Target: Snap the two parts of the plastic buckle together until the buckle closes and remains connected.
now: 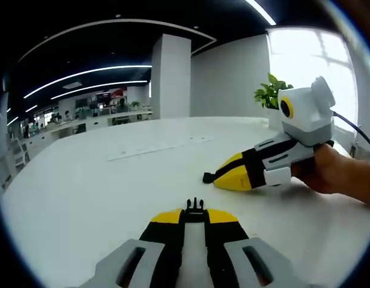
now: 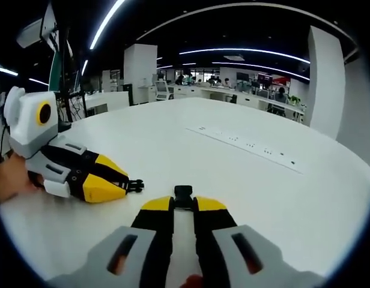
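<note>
In the left gripper view, my left gripper (image 1: pixel 195 215) is shut on the pronged black buckle part (image 1: pixel 195 206), which sticks out past the yellow jaw tips. To the right and farther away, the right gripper (image 1: pixel 224 177) rests low on the white table (image 1: pixel 101 192), with a small black piece (image 1: pixel 208 177) at its tip. In the right gripper view, my right gripper (image 2: pixel 183 204) is shut on the socket-shaped black buckle part (image 2: pixel 183 193). The left gripper (image 2: pixel 116 183) lies to the left with the pronged part (image 2: pixel 135 185) pointing right. The two parts are apart.
A person's hand (image 1: pixel 335 174) holds the right gripper, and another hand (image 2: pixel 8 177) holds the left one. A flush strip of sockets (image 2: pixel 245 144) runs across the table farther back. A potted plant (image 1: pixel 270 93) stands by the window, and desks and people fill the far room.
</note>
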